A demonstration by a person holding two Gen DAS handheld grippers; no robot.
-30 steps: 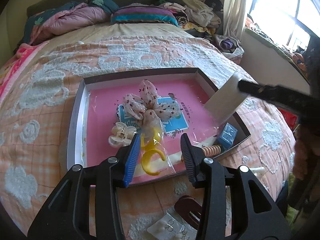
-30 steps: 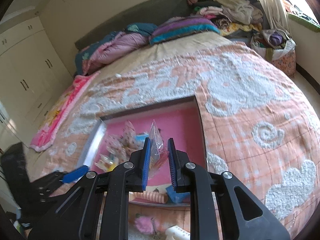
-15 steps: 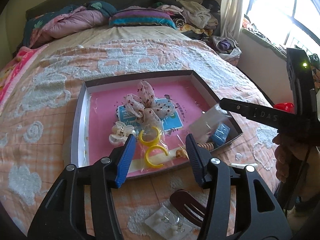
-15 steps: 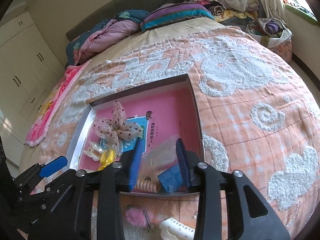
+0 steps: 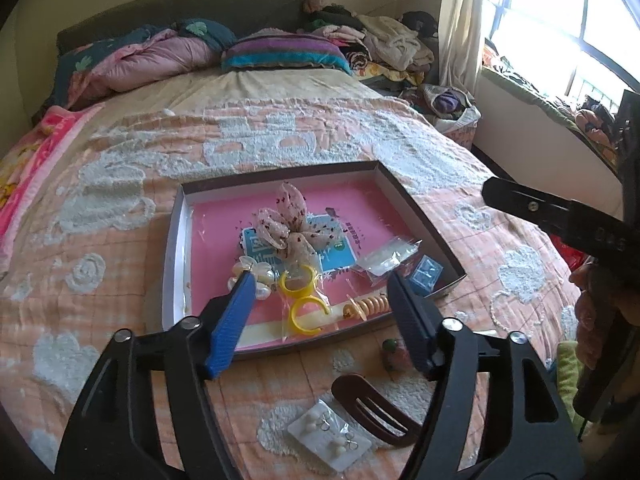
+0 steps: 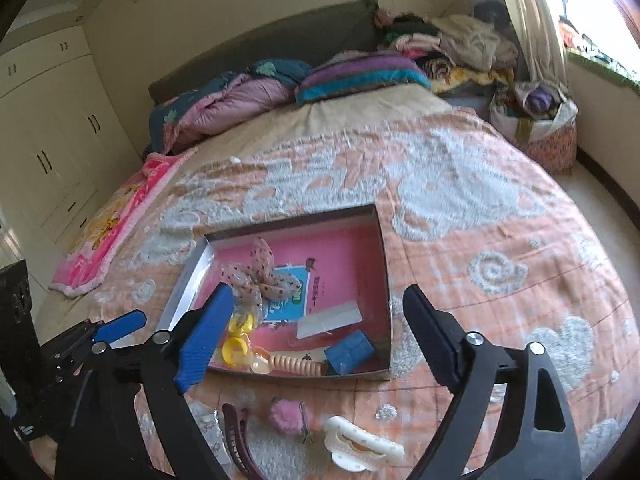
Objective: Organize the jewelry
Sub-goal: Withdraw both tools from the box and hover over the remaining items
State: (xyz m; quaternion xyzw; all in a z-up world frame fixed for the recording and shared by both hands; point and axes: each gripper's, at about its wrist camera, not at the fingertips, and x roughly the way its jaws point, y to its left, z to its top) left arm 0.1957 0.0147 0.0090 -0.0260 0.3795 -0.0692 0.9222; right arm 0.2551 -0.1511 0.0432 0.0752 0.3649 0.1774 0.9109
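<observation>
Both the left tongs [image 5: 320, 312] and right tongs [image 6: 320, 328] are opening, holding nothing; the clear packet [image 6: 330, 319] is lying in the tray's [image 6: 383, 264] near-right corner. Next, probably, picking the brown clip [image 5: 372, 408] off the bed.

Left wrist view looks forward and down along its own fingers from the near edge of the bed [image 5: 280, 148], close over the shallow box [image 5: 176, 236], headboard [image 5: 180, 4] far ahead, window [image 5: 560, 28] to the right. Right wrist view faces the same way from further right, wardrobe [image 6: 44, 128] at left. Both share the box [image 6: 384, 248], the bedspread and the pillows.
</observation>
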